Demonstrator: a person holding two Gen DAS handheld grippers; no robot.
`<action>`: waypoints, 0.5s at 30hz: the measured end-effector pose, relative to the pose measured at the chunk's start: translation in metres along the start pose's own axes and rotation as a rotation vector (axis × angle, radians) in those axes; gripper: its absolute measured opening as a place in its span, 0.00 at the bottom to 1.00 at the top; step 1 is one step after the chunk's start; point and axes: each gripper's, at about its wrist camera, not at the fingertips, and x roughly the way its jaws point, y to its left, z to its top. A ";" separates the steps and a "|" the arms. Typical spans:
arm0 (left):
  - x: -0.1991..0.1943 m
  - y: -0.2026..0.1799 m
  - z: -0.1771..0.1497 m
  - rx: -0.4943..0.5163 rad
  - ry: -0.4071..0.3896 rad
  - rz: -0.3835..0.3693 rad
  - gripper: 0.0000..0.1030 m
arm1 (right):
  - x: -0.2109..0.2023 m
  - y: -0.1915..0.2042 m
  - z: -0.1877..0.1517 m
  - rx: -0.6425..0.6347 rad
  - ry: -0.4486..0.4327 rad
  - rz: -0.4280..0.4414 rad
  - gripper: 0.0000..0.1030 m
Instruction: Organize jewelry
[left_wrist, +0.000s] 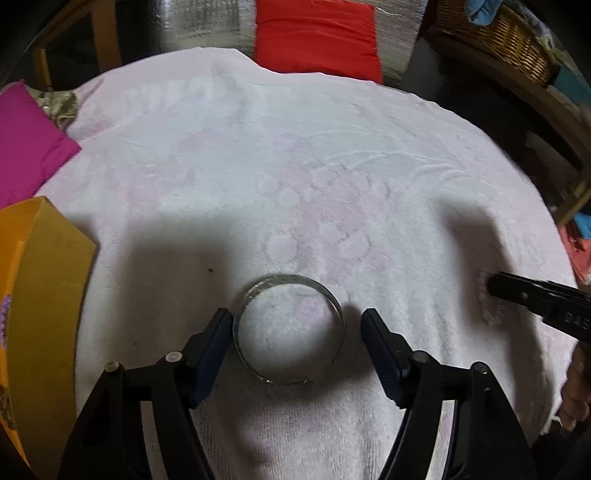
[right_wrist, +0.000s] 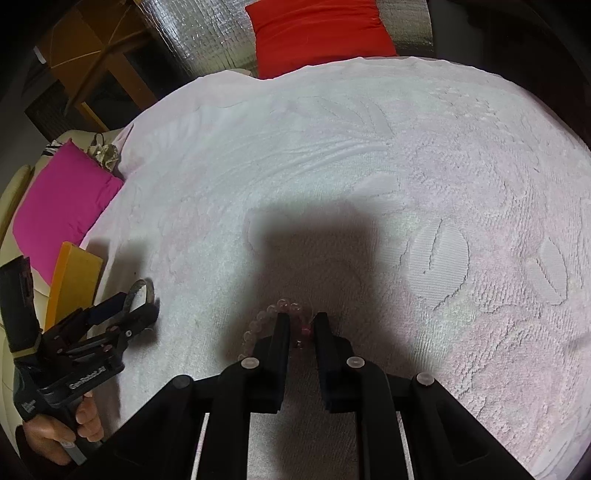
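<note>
Step in hand: pickup, both pieces on towel (left_wrist: 295, 155).
Left tool (left_wrist: 297, 325) spread, straddling bangle (left_wrist: 290, 328); left pad touching rim, right pad apart.
Right tool (right_wrist: 301, 325) nearly pressed together over bead bracelet (right_wrist: 264, 317); pinch uncertain.
Next, likely: squeeze bangle, lift toward yellow box (left_wrist: 40, 280).

- R gripper (right_wrist: 301, 326), jaws nearly closed around pink bead bracelet (right_wrist: 258, 323) on white towel (right_wrist: 369, 166).
- L gripper (right_wrist: 123, 314) astride metal bangle (right_wrist: 138, 291), near towel's left edge.
</note>
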 end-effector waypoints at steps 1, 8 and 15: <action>-0.002 0.002 -0.001 -0.002 0.003 -0.020 0.71 | 0.000 0.000 0.000 -0.001 0.001 0.001 0.17; -0.006 0.012 -0.005 -0.043 0.016 -0.093 0.72 | 0.000 -0.002 0.000 -0.005 0.012 0.017 0.17; -0.002 0.002 -0.002 -0.008 0.014 -0.052 0.73 | -0.002 -0.010 -0.003 0.021 0.027 0.066 0.18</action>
